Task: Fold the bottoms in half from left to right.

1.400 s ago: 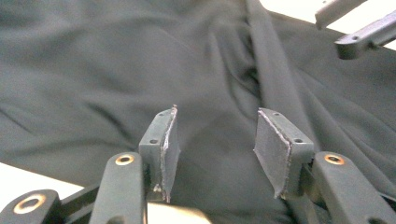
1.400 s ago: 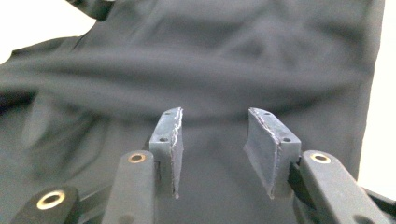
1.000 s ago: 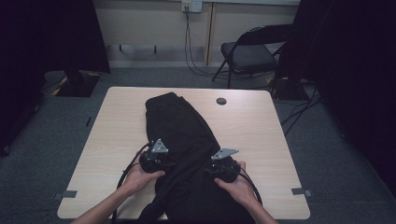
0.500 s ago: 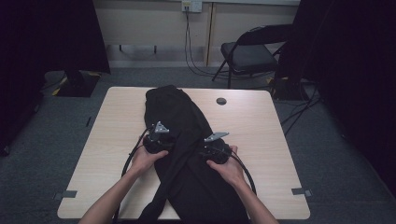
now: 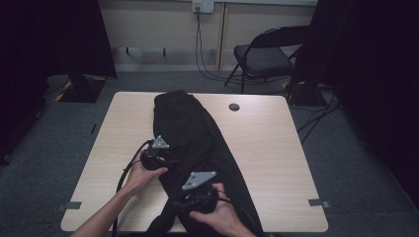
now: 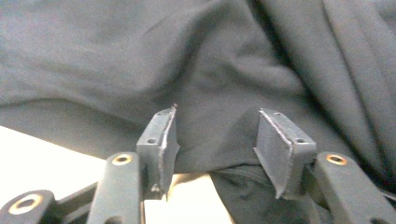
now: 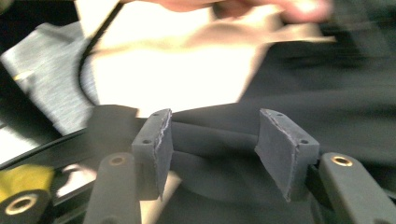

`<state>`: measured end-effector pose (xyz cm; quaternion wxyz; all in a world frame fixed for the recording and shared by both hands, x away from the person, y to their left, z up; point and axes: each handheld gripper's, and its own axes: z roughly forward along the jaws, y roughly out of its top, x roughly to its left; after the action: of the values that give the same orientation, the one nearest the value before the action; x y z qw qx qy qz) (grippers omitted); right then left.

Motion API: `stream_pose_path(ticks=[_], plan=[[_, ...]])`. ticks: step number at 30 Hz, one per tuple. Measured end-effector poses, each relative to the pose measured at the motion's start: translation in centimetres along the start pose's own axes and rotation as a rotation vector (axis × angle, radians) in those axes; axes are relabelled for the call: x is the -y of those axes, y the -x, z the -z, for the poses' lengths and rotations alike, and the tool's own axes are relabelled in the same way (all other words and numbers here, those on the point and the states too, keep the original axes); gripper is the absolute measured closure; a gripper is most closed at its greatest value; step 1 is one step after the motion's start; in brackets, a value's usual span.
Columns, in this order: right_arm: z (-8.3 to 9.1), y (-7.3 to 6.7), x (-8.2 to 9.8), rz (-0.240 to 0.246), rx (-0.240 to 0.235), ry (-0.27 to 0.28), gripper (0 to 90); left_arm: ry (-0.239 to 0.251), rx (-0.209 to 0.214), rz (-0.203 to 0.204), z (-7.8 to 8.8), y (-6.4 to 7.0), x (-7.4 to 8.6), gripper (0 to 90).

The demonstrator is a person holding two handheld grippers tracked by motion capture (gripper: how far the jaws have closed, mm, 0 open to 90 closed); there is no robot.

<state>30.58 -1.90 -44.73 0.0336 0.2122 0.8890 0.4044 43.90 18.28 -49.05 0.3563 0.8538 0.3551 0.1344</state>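
Pale wooden table (image 5: pixel 276 148) under black garment (image 5: pixel 197 133), grey carpet (image 5: pixel 64 128) around; both fingers parted, empty.

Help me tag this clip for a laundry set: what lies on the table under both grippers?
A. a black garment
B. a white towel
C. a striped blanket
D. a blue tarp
A: a long black garment stretches along the table from its far edge to the near one, with the left gripper and right gripper over it.
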Motion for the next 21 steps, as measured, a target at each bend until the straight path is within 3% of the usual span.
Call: stream_pose_path(ticks=[2,6,10,12,15,18,21], plan=[[-1.3,-1.2,-0.2,0.009,-0.057,-0.005,43.0,0.0,-0.008,-0.002,-0.1,0.1,-0.1,47.8],[-2.6,-2.6,-0.5,0.04,-0.127,-0.015,39.1,0.013,0.005,0.007,-0.1,-0.2,0.1,47.6],[-3.9,-3.6,0.1,0.068,-0.157,-0.049,36.2,0.01,0.001,0.003,-0.1,-0.2,0.0,47.6],[-4.4,-4.0,0.6,0.11,-0.146,-0.08,35.4,0.011,0.003,0.003,-0.1,-0.2,0.0,47.6],[-5.2,-4.0,1.1,0.115,-0.103,-0.096,52.0,0.016,0.007,0.002,-0.2,-0.4,0.1,47.6],[-5.1,-3.3,1.2,0.086,-0.077,-0.072,79.6,0.018,0.006,-0.003,-0.1,-0.4,0.1,47.9],[-3.7,-2.7,1.0,0.056,-0.081,-0.027,85.1,0.021,0.006,-0.001,-0.1,-0.5,0.2,48.5]])
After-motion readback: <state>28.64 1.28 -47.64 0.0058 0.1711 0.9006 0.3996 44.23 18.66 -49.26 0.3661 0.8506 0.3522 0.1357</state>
